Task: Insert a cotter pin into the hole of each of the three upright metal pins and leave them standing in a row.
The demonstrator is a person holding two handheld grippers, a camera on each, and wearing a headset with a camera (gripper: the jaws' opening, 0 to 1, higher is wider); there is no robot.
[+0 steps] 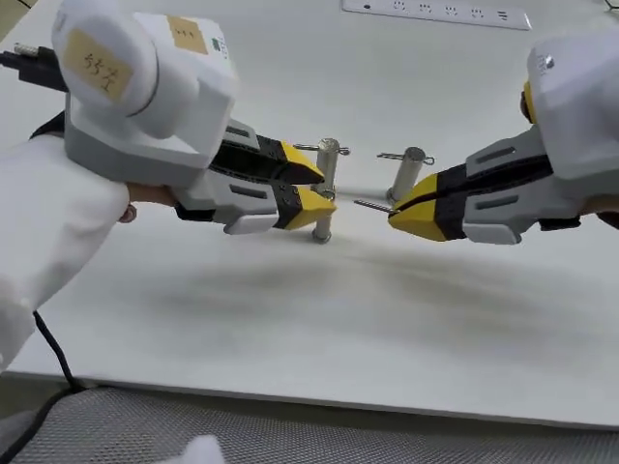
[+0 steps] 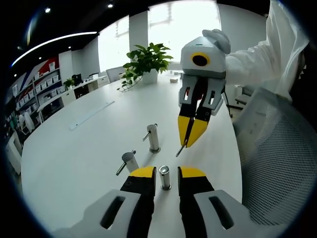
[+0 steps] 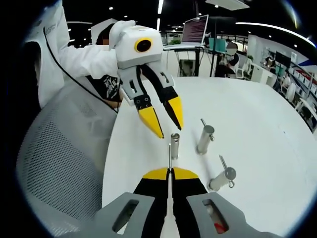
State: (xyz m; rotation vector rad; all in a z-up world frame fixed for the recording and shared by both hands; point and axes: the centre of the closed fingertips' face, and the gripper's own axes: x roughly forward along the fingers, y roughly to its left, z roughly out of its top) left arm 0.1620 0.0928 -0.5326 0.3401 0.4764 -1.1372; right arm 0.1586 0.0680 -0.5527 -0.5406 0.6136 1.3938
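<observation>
Head view: left gripper (image 1: 319, 188) reaches in from the left of the frame, jaws apart, one on each side of the bare metal pin (image 1: 322, 230), which stands upright at centre on the white table (image 1: 290, 319); whether they touch it cannot be told. Right gripper (image 1: 397, 215) reaches in from the right, jaws closed on a loose cotter pin (image 1: 372, 206) whose tip points at the bare metal pin. The second metal pin (image 1: 329, 153) is just above the left jaws and the third metal pin (image 1: 406, 179) right of centre; each carries a cotter pin through its head. Left gripper view: bare metal pin (image 2: 164, 177) is at lower centre between the spread yellow tips. The right gripper (image 2: 190, 136) comes down from above with the loose cotter pin (image 2: 181, 150). Second (image 2: 130, 161) and third (image 2: 152, 138) pins are left of centre. Right gripper view: loose cotter pin (image 3: 169, 156) projects from the closed tips at lower centre, toward the bare metal pin (image 3: 175, 145). The left gripper (image 3: 168, 128) is above it.
</observation>
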